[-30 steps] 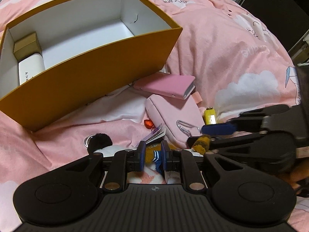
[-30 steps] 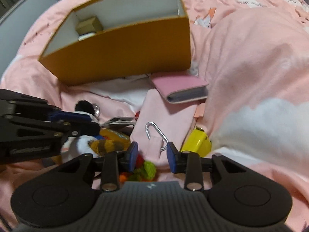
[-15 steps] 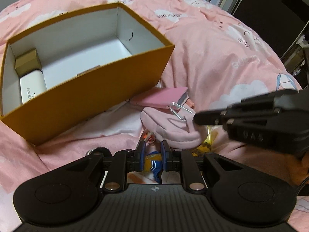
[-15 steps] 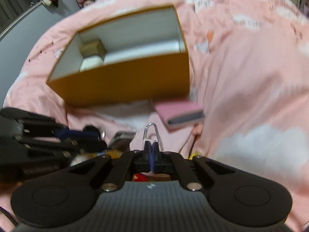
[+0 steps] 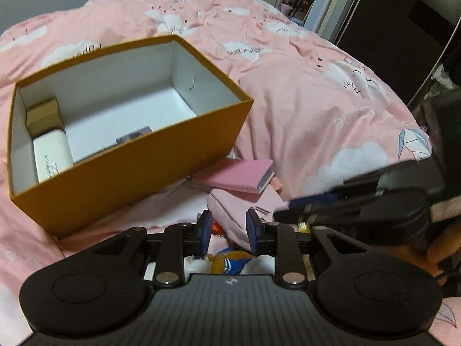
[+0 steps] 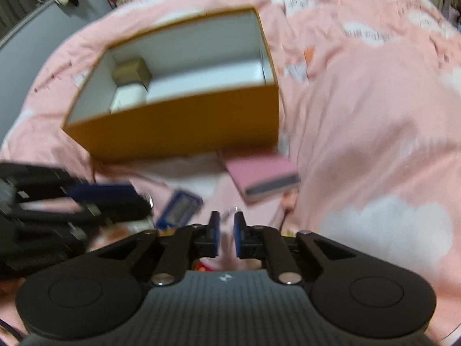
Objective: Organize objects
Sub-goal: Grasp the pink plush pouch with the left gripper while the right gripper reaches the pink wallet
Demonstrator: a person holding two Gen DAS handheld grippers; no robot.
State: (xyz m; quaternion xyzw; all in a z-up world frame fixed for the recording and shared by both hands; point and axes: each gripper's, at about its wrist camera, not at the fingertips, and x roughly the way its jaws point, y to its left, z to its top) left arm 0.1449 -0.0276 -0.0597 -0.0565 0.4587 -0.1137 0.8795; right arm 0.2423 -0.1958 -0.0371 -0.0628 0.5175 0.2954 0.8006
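On the pink bedspread (image 5: 302,109), just in front of the orange box (image 5: 124,181), lies the clutter left to sort: a pink card case (image 5: 242,177) resting on a soft pink pouch (image 5: 245,204), a small plush toy (image 5: 227,262) under the left gripper (image 5: 227,232), and a blue-framed item (image 6: 180,209), too blurred to identify. A yellow object peeks out near the right gripper (image 6: 226,235); cannot tell what it is.

Left gripper: jaws opening, fingers apart. The pouch's edge shows in the gap, but the pads do not appear to press on it. Right gripper: jaws opening, narrow gap. A metal clip (image 6: 234,211) on the pouch sits just ahead of the tips; whether it is pinched I cannot tell, probably not.

Box contents so far: a small tan carton (image 5: 43,115) and a white packet (image 5: 53,155) at the left end, plus something flat against the near wall. Most of the floor is bare.

Handling judgement:
- Pouch: light, limp fabric; it will sag and fold. Pinch a bunched edge or the seam near the clip. The clip itself is thin and slick, so likely to slip.
- Card case: stiff, light, smooth cover. Grip across its thin edge; it may slide off the pouch if the pouch is lifted first.
- Plush: soft, compressible, forgiving; grab the body.
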